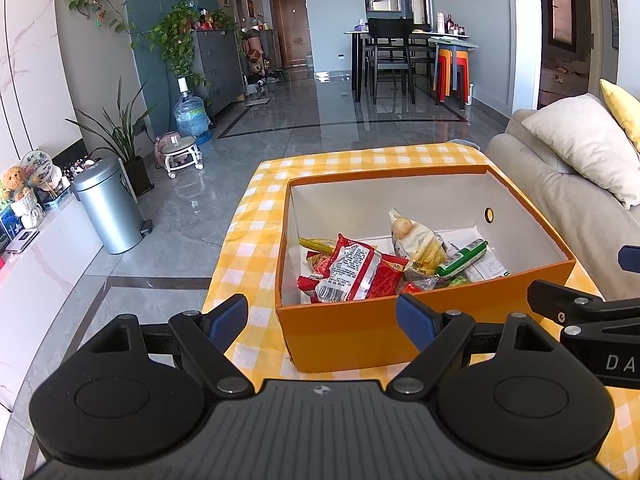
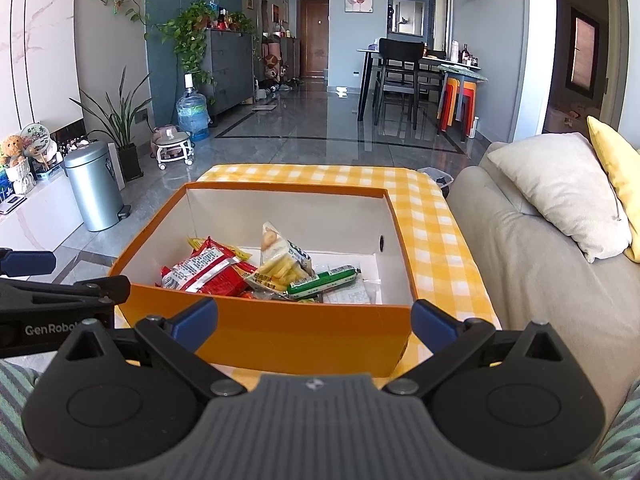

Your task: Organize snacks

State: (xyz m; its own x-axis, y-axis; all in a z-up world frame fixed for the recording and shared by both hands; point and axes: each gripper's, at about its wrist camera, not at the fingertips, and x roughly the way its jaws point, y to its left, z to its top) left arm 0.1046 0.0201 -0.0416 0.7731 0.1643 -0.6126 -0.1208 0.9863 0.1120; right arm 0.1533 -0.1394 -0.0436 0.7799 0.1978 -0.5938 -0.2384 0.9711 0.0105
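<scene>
the snacks (image 1: 360,270) lie heaped in the orange box (image 1: 344,328) on the checked cloth (image 1: 256,248). the left gripper (image 1: 322,316) and right gripper (image 2: 314,318) hang spread wide and empty before its near wall. the sorting looks nearly done; any further reach should clear that wall before descending.

White letters "DA" show on the black body of the right gripper (image 1: 592,312), cut off at the right wrist... seen from the left wrist view. White lettering "GenRobo", cut off, stands on the black body of the left gripper (image 2: 52,312) in the right wrist view. The red packet (image 1: 352,272) in the box (image 1: 360,332) bears a barcode and small print, too small to read.
</scene>
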